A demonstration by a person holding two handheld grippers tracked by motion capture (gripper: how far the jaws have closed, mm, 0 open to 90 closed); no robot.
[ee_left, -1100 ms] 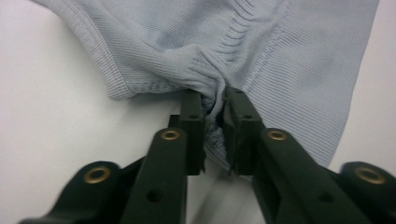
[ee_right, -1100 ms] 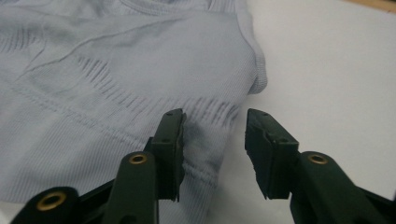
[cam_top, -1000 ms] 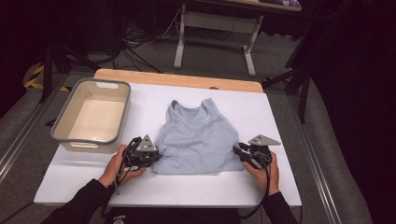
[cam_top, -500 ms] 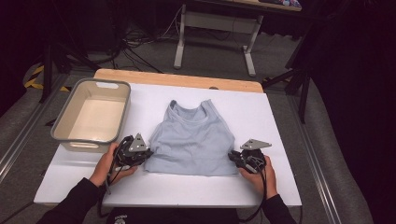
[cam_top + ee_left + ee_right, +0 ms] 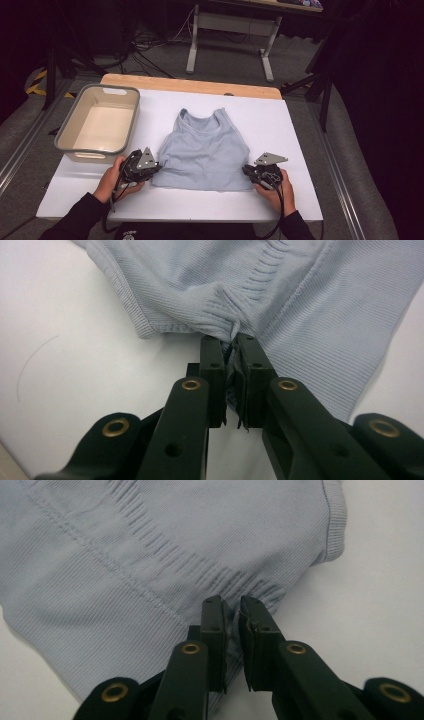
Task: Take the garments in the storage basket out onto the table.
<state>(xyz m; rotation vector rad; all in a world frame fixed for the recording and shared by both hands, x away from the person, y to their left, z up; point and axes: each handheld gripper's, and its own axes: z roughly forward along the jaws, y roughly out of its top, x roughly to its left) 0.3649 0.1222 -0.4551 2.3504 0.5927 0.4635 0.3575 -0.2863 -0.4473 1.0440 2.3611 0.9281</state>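
Your right gripper (image 5: 250,171) has just been closing its jaws, and in the right gripper view they now pinch a fold of the pale blue tank top (image 5: 150,555) between the pads, the ribbed cloth puckering toward the pinch. Your left gripper (image 5: 156,167) already grips the opposite side: in the left gripper view its jaws are shut tight on a gathered tuck of the hem area. Compared with half a second ago, both hands sit at nearly the same places, at about 8 o'clock and 4 o'clock of the garment, so the real change is the right-hand grip completing. The tank top (image 5: 204,150) lies flat in the middle of the white counter (image 5: 300,125), neckline toward 12 o'clock, hem toward you. The grey bin (image 5: 75,145) stands empty at about 10 o'clock, just beyond your left hand (image 5: 112,177). With both lower corners held, you seem ready to lift or fold; raise both sides together, since an uneven pull could drag the cloth askew.
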